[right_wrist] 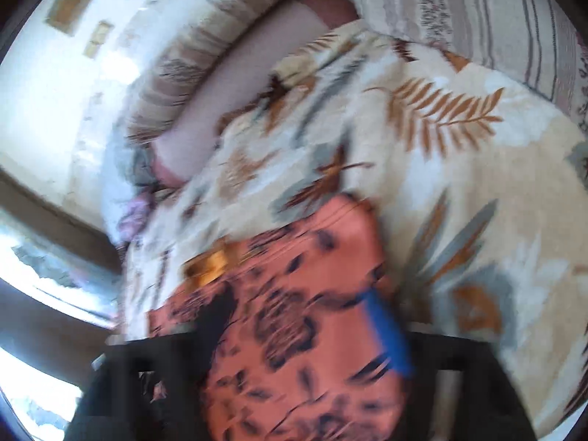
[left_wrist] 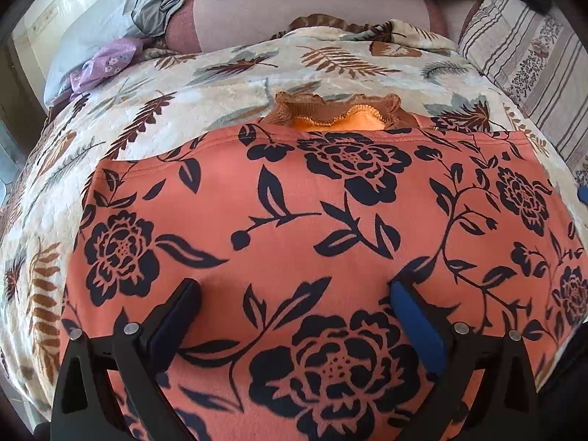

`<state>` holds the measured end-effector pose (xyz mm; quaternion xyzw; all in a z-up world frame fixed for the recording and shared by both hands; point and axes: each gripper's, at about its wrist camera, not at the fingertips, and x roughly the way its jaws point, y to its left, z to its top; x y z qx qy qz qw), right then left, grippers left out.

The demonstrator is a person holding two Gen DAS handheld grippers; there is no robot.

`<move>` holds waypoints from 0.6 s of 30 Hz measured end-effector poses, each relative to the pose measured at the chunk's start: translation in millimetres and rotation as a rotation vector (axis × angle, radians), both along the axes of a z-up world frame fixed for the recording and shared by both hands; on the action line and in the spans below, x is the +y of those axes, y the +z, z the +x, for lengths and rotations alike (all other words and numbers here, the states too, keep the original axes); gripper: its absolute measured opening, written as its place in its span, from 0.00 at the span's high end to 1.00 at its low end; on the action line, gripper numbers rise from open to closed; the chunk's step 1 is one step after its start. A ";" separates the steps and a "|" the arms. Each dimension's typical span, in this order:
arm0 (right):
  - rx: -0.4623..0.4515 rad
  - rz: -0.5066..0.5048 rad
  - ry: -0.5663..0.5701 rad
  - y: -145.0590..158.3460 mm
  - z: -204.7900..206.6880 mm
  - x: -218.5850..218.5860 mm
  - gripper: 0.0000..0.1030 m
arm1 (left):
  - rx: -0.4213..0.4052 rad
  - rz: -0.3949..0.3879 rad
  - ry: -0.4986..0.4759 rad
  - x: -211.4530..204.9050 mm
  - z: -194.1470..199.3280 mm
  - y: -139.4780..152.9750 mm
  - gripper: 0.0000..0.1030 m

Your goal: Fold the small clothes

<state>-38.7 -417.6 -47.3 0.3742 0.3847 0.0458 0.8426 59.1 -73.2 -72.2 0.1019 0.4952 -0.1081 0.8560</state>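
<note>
A salmon-orange garment (left_wrist: 294, 202) printed with dark flowers lies flat and folded on the leaf-patterned bedspread (left_wrist: 183, 84). A brown ruffled collar (left_wrist: 330, 108) with orange lining sticks out at its far edge. My left gripper (left_wrist: 294, 286) hangs just over the near part of the garment, open wide, with nothing pinched between its fingers. The right wrist view is blurred. In it the same garment (right_wrist: 294, 275) lies below my right gripper (right_wrist: 297, 305), whose fingers stand wide apart and open above the cloth near its right edge.
A pink bolster (left_wrist: 294, 14) and striped pillows (left_wrist: 522, 55) line the far side and right of the bed. A purple cloth (left_wrist: 103, 66) and a grey-blue pillow (left_wrist: 92, 25) lie at the far left. The bed's left edge (left_wrist: 22, 191) drops off beside the wall.
</note>
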 end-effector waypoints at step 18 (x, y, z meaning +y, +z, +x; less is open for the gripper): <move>0.151 0.066 0.008 -56.1 -24.9 38.3 0.21 | -0.061 -0.056 0.197 97.8 -47.2 8.0 0.01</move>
